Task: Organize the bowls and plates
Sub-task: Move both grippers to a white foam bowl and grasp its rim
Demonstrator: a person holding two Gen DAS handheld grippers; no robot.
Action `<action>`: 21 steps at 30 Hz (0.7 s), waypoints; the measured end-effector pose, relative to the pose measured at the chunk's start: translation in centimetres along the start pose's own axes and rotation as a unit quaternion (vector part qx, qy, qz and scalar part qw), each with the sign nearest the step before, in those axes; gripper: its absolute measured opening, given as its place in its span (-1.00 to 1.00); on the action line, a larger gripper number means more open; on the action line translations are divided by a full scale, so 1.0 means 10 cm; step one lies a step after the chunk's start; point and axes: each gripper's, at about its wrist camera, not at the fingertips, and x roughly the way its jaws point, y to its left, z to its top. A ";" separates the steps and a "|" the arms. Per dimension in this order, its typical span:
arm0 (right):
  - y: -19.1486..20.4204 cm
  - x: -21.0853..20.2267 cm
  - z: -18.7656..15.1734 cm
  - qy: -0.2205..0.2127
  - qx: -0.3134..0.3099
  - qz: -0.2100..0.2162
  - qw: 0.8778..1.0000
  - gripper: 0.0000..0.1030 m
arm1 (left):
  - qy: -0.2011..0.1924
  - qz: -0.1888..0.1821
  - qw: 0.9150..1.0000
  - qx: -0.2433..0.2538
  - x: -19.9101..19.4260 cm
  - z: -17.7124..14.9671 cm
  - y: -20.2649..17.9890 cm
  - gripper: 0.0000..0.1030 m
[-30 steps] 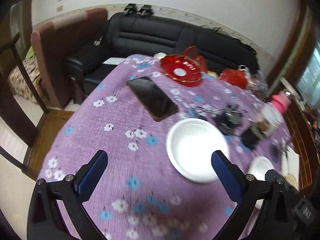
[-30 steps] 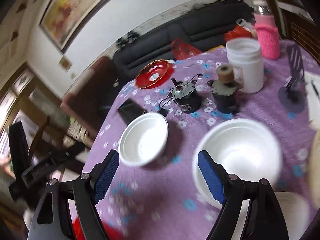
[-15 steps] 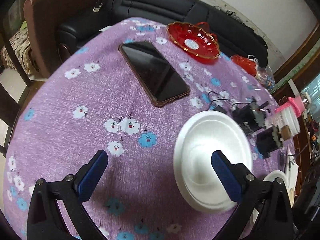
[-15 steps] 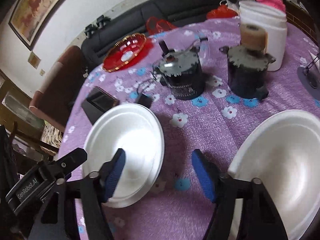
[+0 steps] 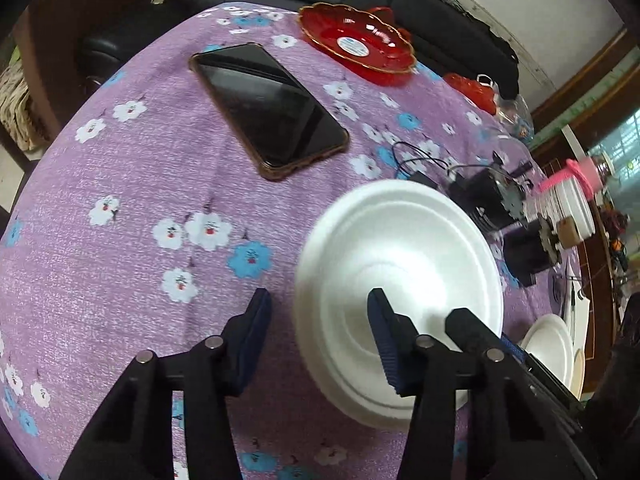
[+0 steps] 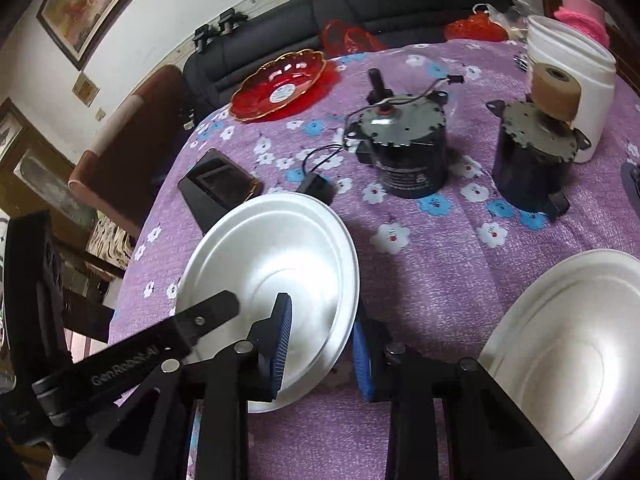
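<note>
A white foam bowl (image 5: 400, 272) (image 6: 276, 260) sits on the purple flowered tablecloth (image 5: 140, 208). My left gripper (image 5: 318, 324) straddles its left rim, one pad outside and one inside. Its jaws are closing, and a gap shows between the outer pad and the rim. My right gripper (image 6: 322, 352) straddles the same bowl's opposite rim. Its jaws are closing too, with the rim between the pads and not squeezed. A second white bowl (image 6: 568, 348) (image 5: 548, 344) lies to the right, untouched.
A dark phone (image 5: 268, 108) lies beyond the bowl, and a red glass dish (image 5: 356, 40) sits near the table's far edge. Two black motors (image 6: 404, 148) (image 6: 532, 160) with wires and a white jar (image 6: 572, 72) stand behind. A black sofa (image 6: 360, 12) is past the table.
Both grippers came down onto the same white bowl. The left jaws narrowed around its left rim. The right gripper shifted left from between the two bowls and narrowed around its right rim.
</note>
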 end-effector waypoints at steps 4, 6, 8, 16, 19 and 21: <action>0.10 -0.04 -0.02 -0.001 -0.021 -0.009 1.000 -0.62 | 0.006 0.013 1.000 0.006 0.01 -0.05 -0.03 -0.40; 0.12 -0.11 -0.03 -0.010 -0.032 -0.015 0.999 -0.64 | 0.004 0.019 1.000 0.007 -0.06 -0.08 0.01 -0.70; 0.11 -0.20 -0.05 -0.009 -0.029 0.000 1.000 -0.66 | 0.000 0.003 1.000 -0.001 -0.18 -0.13 0.06 -0.71; 0.37 -0.68 -0.34 -0.030 -0.067 0.032 0.997 -0.66 | -0.042 -0.008 0.999 -0.010 -0.80 -0.48 0.10 -0.72; 0.45 -0.85 -0.49 -0.033 -0.076 0.045 0.996 -0.66 | -0.052 -0.019 0.998 -0.021 -1.03 -0.64 0.15 -0.72; 0.48 -0.97 -0.61 -0.032 -0.075 0.057 0.995 -0.66 | -0.056 -0.026 0.998 -0.028 -1.17 -0.75 0.18 -0.72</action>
